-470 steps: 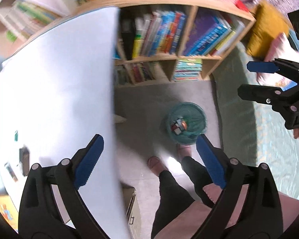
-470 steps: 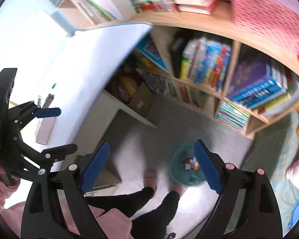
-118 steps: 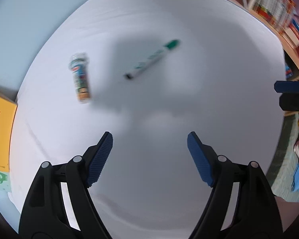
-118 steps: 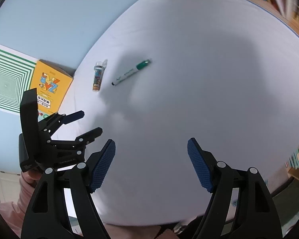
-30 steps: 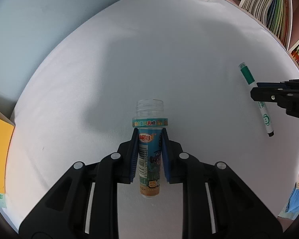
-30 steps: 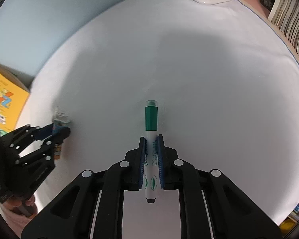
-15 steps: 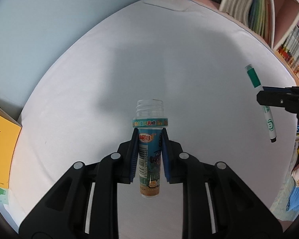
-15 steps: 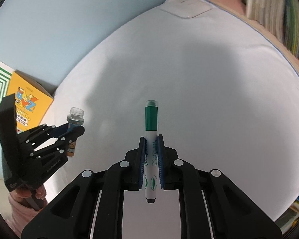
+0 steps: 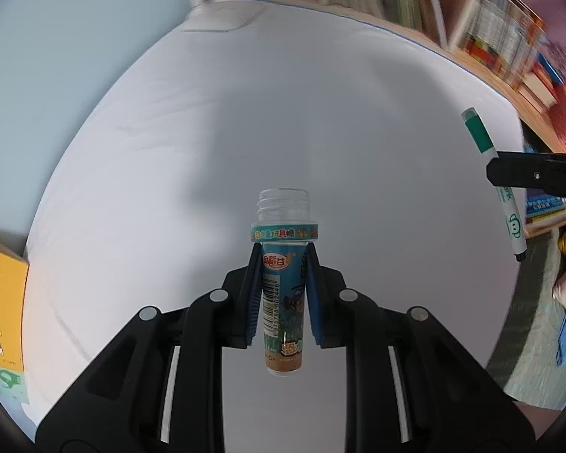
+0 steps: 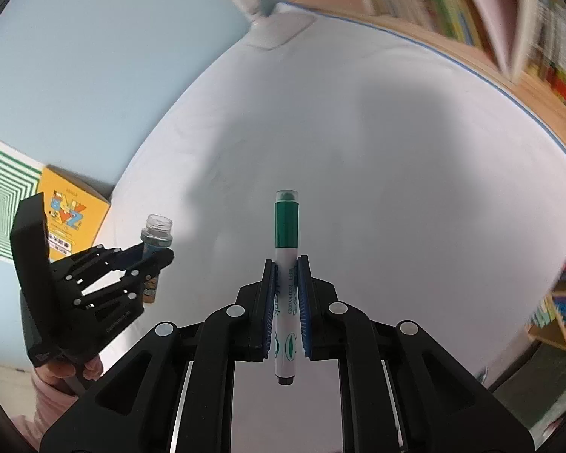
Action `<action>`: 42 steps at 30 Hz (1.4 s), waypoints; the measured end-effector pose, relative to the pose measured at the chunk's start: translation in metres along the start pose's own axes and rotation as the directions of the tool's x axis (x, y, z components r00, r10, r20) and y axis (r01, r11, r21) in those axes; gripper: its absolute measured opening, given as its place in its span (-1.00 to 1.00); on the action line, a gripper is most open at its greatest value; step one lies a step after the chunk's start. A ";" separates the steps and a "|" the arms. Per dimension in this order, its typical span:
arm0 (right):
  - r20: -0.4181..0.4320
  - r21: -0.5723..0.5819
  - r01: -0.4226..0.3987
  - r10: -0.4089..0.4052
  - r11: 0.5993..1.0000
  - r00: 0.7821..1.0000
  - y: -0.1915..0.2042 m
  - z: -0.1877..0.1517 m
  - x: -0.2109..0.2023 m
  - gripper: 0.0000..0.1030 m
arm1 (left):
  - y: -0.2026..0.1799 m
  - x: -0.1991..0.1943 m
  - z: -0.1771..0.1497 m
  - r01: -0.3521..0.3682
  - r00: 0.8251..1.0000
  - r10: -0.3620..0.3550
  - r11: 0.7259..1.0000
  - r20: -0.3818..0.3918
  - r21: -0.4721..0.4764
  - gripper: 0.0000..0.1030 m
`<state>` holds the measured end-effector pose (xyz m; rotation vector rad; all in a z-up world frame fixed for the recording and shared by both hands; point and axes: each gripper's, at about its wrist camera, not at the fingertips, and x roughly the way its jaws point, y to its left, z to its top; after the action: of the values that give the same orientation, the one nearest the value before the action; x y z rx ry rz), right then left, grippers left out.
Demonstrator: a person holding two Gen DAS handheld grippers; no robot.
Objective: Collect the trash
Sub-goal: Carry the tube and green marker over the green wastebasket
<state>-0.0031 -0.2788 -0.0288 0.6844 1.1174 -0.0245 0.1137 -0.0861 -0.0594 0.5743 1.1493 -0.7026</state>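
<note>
**Both grippers holding trash above the tabletop**

The left gripper [image 9: 284, 294] is pinching a small capless bottle [image 9: 283, 283] by its labelled body, the open threaded neck pointing away from the camera and the base sticking out toward it. The right gripper [image 10: 286, 302] is clamping a marker [image 10: 286, 287] around its white barrel, green cap pointing away. Both items are hanging clear of the white tabletop [image 9: 320, 132], the bottle toward its left edge and the marker toward its right edge. A yellow box [image 10: 71, 219] is sitting just off the left edge. Bookshelves [image 9: 509, 45], blurred, are running along the far right edge.
</note>
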 end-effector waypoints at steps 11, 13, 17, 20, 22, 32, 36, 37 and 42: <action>0.066 0.125 0.007 -0.016 0.992 0.998 -0.085 -0.058 -0.065 -0.76 | -0.118 -0.012 0.001 0.048 0.999 -0.049 0.991 0.002 0.123 -0.63; 0.079 0.151 0.009 -0.021 0.988 0.997 -0.106 -0.070 -0.081 -0.76 | -0.142 -0.015 -0.001 0.059 0.998 -0.060 0.987 0.001 0.148 -0.63; 0.099 0.194 0.018 -0.038 0.981 0.994 -0.141 -0.096 -0.107 -0.76 | -0.186 -0.017 -0.005 0.080 0.997 -0.081 0.977 -0.004 0.196 -0.63; 0.110 0.232 0.024 -0.051 0.973 0.993 -0.167 -0.115 -0.124 -0.76 | -0.223 -0.017 -0.009 0.100 0.995 -0.100 0.966 -0.013 0.238 -0.63; 0.115 0.257 0.028 -0.059 0.966 0.992 -0.184 -0.130 -0.134 -0.76 | -0.243 -0.018 -0.014 0.111 0.994 -0.110 0.958 -0.020 0.265 -0.63; 0.114 0.380 0.033 -0.082 0.925 0.990 -0.249 -0.207 -0.163 -0.76 | -0.342 -0.011 -0.042 0.165 0.986 -0.144 0.903 -0.083 0.398 -0.63; 0.110 0.417 0.029 -0.082 0.908 0.991 -0.266 -0.235 -0.169 -0.76 | -0.375 -0.008 -0.055 0.178 0.984 -0.145 0.878 -0.108 0.443 -0.63; 0.108 0.425 0.029 -0.083 0.905 0.991 -0.269 -0.241 -0.169 -0.76 | -0.380 -0.008 -0.057 0.180 0.983 -0.145 0.874 -0.111 0.452 -0.63; 0.095 0.468 0.023 -0.077 0.883 0.992 -0.285 -0.272 -0.172 -0.76 | -0.409 -0.005 -0.072 0.195 0.980 -0.146 0.849 -0.136 0.492 -0.63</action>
<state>-0.4037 -0.4194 -0.0969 1.0710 1.0270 -0.3845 -0.2391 -0.3016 -0.0989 0.9625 1.1124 -1.1582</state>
